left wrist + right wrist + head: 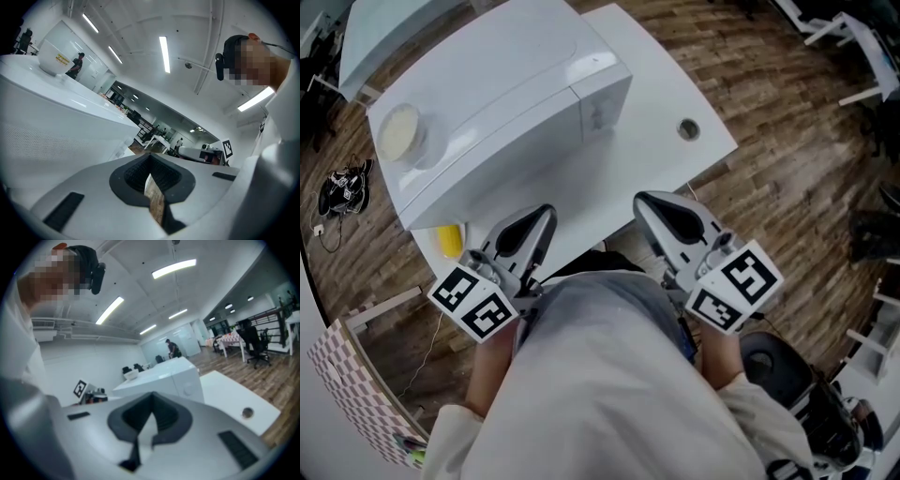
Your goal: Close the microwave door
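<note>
A white microwave (506, 103) stands on the white table (675, 84), and its door lies flush with the body. Its control panel with a knob (598, 114) faces right. In the left gripper view the microwave (56, 126) fills the left side. It stands further off in the right gripper view (164, 376). My left gripper (534, 230) and right gripper (656, 211) hover side by side over the table's near edge, close to my body and short of the microwave. Both are shut with nothing held; their jaws (152, 180) (151, 420) show only a thin slit.
A pale bowl (398, 131) rests on top of the microwave. A yellow object (450, 241) lies on the table by its near left corner. The table has a cable hole (688, 128) at the right. An office chair (787, 366) stands on the wooden floor at lower right.
</note>
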Tool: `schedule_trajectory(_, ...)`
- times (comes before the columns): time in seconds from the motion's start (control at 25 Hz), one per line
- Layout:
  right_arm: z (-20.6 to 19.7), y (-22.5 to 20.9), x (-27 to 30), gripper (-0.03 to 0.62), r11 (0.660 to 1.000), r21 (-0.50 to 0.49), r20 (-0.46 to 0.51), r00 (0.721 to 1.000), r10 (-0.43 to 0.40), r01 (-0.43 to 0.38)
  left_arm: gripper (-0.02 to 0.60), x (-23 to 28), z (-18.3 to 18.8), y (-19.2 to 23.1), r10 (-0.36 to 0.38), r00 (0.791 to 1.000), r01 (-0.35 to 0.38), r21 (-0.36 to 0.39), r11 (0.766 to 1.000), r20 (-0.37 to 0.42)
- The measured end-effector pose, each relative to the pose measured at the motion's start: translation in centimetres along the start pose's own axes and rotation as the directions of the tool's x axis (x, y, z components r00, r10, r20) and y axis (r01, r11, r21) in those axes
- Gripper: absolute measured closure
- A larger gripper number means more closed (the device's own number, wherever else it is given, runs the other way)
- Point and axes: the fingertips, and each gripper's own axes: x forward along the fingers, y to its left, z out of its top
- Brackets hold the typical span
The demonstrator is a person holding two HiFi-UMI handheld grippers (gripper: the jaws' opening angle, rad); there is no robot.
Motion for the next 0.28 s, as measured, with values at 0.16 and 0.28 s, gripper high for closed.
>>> schedule_trajectory(0.16, -0.3, 0.0, -0.3, 0.571, 1.000, 0.004, 0.005, 1.000, 0.001, -0.001, 0.566, -0.1, -0.5, -0.2, 0.002, 1.000, -0.002, 0.001, 1.000, -0.005)
schedule_trajectory(0.28, -0.8, 0.0, -1.0, 0.571, 1.000, 0.006, 0.009, 1.000, -0.001, 0.000, 0.566, -0.3, -1.1, -0.7, 0.001, 1.000, -0.001, 0.004, 1.000, -0.007)
